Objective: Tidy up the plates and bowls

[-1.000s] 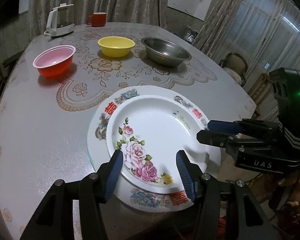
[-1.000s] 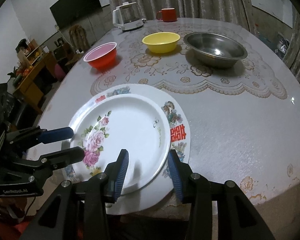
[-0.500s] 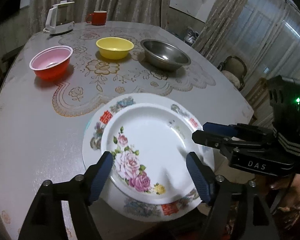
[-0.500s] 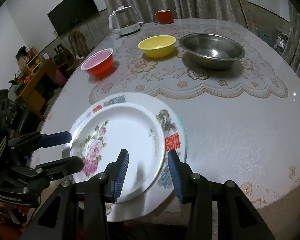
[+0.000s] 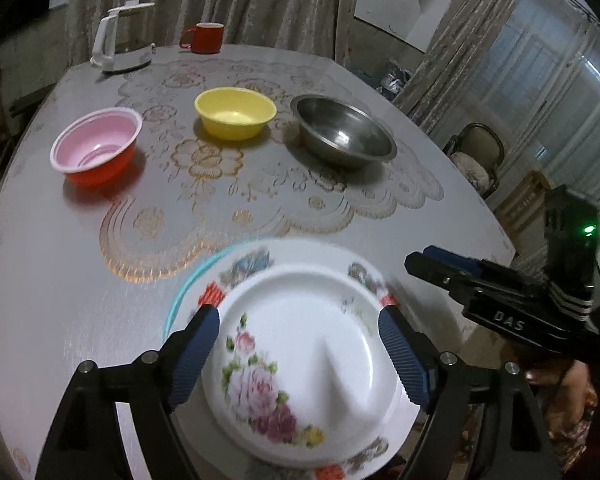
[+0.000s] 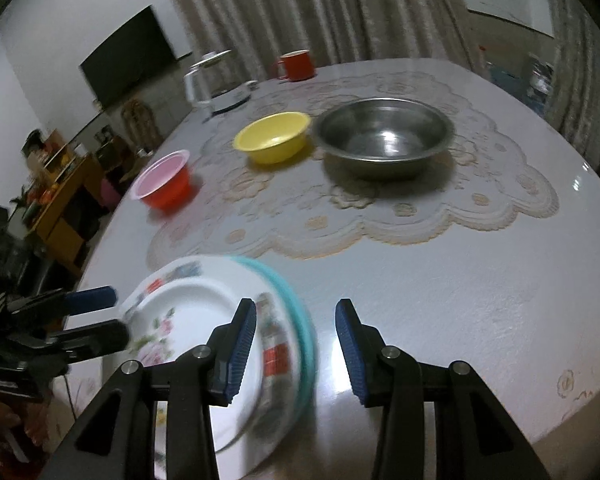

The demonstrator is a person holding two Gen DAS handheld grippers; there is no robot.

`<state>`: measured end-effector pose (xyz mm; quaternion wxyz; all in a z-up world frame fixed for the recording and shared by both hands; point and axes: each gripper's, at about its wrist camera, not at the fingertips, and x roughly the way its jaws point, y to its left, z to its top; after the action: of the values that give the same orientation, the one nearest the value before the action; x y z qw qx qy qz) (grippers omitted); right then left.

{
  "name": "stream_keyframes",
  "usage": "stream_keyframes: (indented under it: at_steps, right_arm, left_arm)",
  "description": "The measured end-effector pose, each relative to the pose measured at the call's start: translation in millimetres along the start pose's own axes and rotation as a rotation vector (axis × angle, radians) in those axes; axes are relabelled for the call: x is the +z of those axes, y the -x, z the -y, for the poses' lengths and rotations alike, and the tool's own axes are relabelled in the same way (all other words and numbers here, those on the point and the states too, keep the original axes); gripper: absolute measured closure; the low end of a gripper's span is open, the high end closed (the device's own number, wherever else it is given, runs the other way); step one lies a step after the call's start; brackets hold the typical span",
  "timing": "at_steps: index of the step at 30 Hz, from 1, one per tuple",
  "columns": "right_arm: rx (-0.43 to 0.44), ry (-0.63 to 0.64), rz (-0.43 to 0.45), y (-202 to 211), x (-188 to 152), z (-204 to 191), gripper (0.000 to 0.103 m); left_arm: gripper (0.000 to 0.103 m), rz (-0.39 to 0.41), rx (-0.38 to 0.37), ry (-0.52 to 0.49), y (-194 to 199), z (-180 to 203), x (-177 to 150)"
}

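A white rose plate (image 5: 312,320) lies on a larger plate with red characters (image 5: 256,260), with a teal rim (image 5: 180,300) showing under them, near the table's front edge. My left gripper (image 5: 300,350) hovers over the stack with its jaws opening wide and pressing on nothing. My right gripper (image 6: 296,340) hangs part open and empty above the stack's right edge (image 6: 300,320). Farther back stand a red bowl (image 5: 98,152), a yellow bowl (image 5: 236,112) and a steel bowl (image 5: 344,132). Each gripper shows in the other's view: right gripper (image 5: 420,258), left gripper (image 6: 114,316).
A white kettle (image 5: 120,40) and a red mug (image 5: 206,36) stand at the back of the round table (image 5: 60,280) with its lace cloth. A chair (image 5: 476,156) stands off the right side. A wooden shelf (image 6: 60,184) stands to the left.
The left jaws have spread much wider. Both grippers have moved forward over the plate stack toward the bowls, and the right one has shifted to the stack's right edge.
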<state>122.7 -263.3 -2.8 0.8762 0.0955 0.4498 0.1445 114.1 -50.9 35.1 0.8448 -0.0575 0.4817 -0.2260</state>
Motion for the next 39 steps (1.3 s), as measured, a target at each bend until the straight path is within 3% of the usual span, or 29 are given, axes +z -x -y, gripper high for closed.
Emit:
stream_keyframes:
  at_steps: [5, 14, 18, 21, 33, 36, 37, 39]
  right_arm:
    - [-0.022, -0.084, 0.0, -11, 10, 32, 0.061]
    - [-0.082, -0.191, 0.042, -23, 46, 76, 0.059]
    - [-0.088, -0.227, 0.082, -26, 66, 90, 0.048]
    - [-0.091, -0.257, 0.111, -31, 80, 101, 0.046]
    - [-0.044, -0.388, 0.073, -84, 123, 135, 0.046]
    - [-0.046, -0.407, 0.045, -98, 125, 140, 0.046]
    - [-0.049, -0.41, 0.036, -102, 125, 141, 0.047]
    - [-0.035, -0.408, 0.028, -108, 125, 142, 0.061]
  left_arm:
    - [0.017, 0.017, 0.008, -0.003, -10, 1, 23]
    - [0.017, -0.004, 0.009, 0.088, -44, -13, 70]
    - [0.017, -0.008, 0.011, 0.093, -63, -12, 95]
    - [0.017, -0.01, 0.025, 0.089, -78, -10, 112]
    - [0.02, -0.095, 0.012, 0.088, -146, 3, 158]
    - [0.028, -0.116, 0.021, 0.07, -160, 7, 163]
    - [0.03, -0.128, 0.023, 0.06, -165, 8, 163]
    - [0.035, -0.121, -0.001, 0.055, -168, 9, 166]
